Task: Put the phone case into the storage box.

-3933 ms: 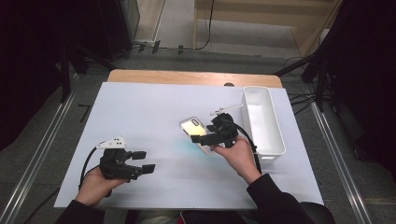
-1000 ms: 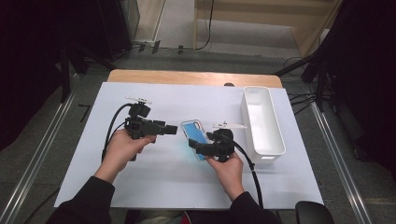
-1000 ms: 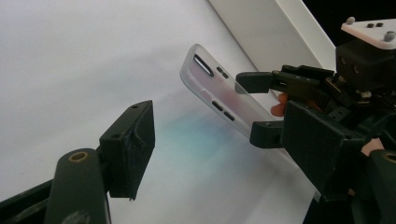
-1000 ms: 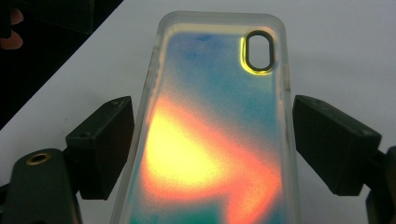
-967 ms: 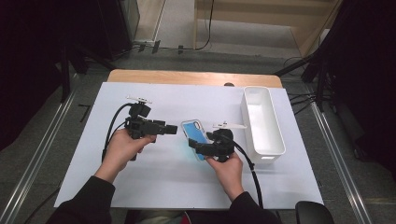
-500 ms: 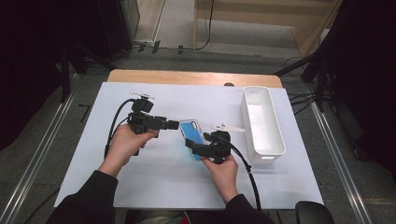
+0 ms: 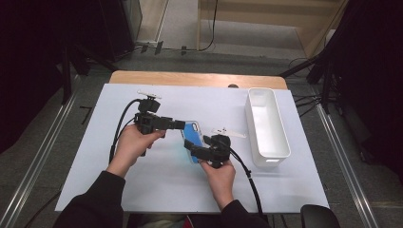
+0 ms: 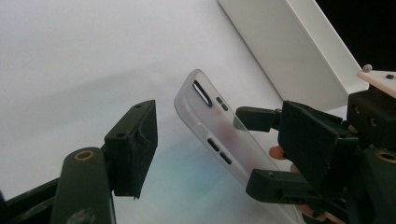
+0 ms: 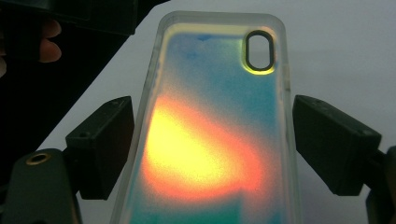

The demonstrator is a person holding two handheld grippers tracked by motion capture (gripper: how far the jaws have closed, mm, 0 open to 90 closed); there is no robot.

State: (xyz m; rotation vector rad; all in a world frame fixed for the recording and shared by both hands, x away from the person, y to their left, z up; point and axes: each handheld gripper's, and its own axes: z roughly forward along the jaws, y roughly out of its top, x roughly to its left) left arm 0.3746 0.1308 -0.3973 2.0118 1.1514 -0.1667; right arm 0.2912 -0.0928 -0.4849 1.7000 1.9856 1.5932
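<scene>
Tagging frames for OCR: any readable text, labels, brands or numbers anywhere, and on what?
None readable.
Phone case, held in the right tongs: colour gradient and camera cutout, no print.
White bin: plain, no label.
Left tongs and their black bodies: no marking legible.
White table sheet: blank.

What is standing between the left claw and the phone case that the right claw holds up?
Nothing visible. In the left gripper view, bare white table surface shows in the gap between the left claw and the phone case. The right claw grips the case lower down, leaving the near upper edge free.
</scene>
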